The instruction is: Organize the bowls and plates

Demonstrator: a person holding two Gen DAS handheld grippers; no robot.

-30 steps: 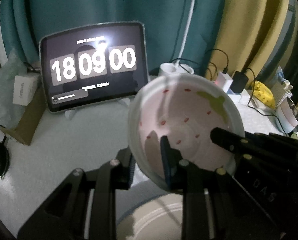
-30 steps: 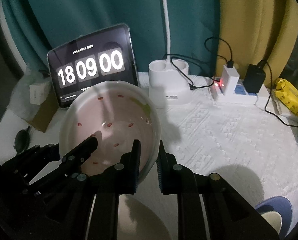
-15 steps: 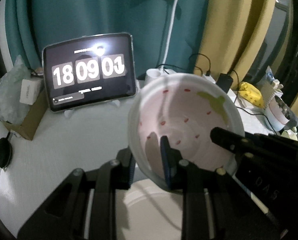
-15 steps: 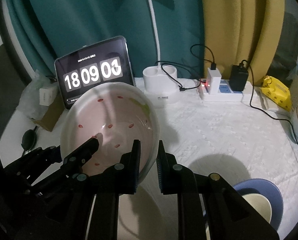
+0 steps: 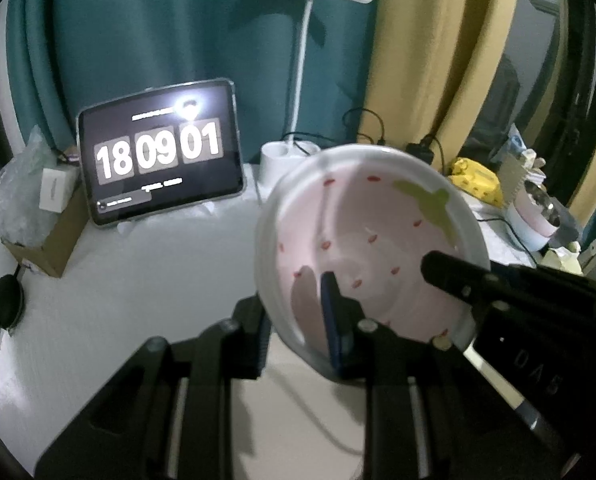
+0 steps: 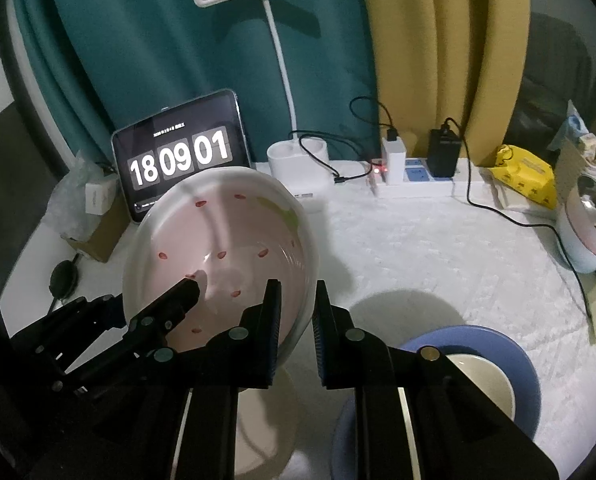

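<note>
Both your pairs of jaws are nearly closed on the rim of one bowl. Your left gripper (image 5: 298, 324) pinches the near left edge of the strawberry-patterned bowl (image 5: 374, 236), one finger inside, one outside. Your right gripper (image 6: 295, 332) clamps the bowl's near right edge the same way. Both tools point steeply downward, and the bowl hangs between them, tilted with its pink inside facing you, clear of the white tablecloth (image 6: 438, 248).

Directly below your jaws sits a cream plate (image 6: 265, 420). To the right of your right jaws lies a blue plate (image 6: 526, 364) with a cream bowl (image 6: 486, 380) in it.

Beyond the bowl, behind your left jaws, a tablet (image 5: 159, 156) stands propped, reading "18 09 01" in large white digits; the smaller lines on it are too fine to read. The body of your right gripper, seen from the left camera, bears the letters "DAS". Further back to the right stand a white lamp base (image 6: 298, 160) and a power strip (image 6: 414, 182).
</note>
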